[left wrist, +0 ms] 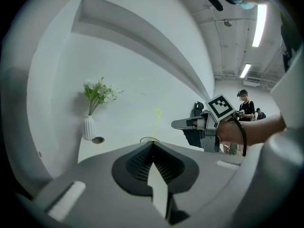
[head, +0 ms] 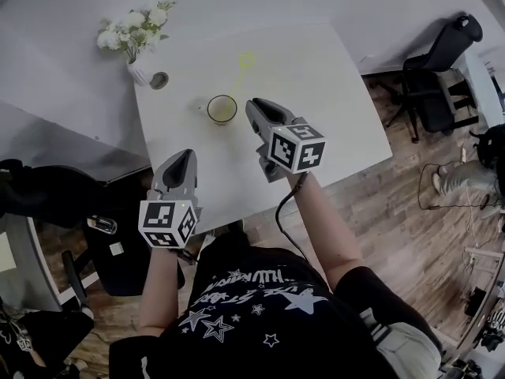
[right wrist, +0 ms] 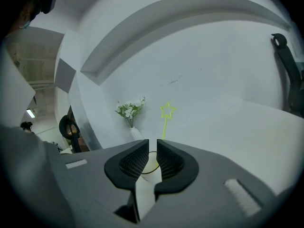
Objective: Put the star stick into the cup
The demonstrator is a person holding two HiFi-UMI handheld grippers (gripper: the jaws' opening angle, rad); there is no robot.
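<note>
The thin yellow star stick (head: 241,68) stands in the clear cup (head: 222,109) on the white table (head: 323,93), its star (left wrist: 157,112) leaning off to the far side. My right gripper (head: 254,106) hovers just right of the cup, jaws a narrow gap apart with nothing between them. Through that gap the cup rim (right wrist: 148,171) shows, and the star (right wrist: 167,111) rises above it. My left gripper (head: 187,156) hangs over the table's near edge, shut and empty, pointing at the cup (left wrist: 149,139). The right gripper (left wrist: 183,124) shows at the right of the left gripper view.
A white vase of flowers (head: 139,61) and a small round dark-centred object (head: 159,80) stand at the table's far left corner. A black office chair (head: 442,61) is off to the right, another chair (head: 118,243) to the left. People stand far off (left wrist: 244,106).
</note>
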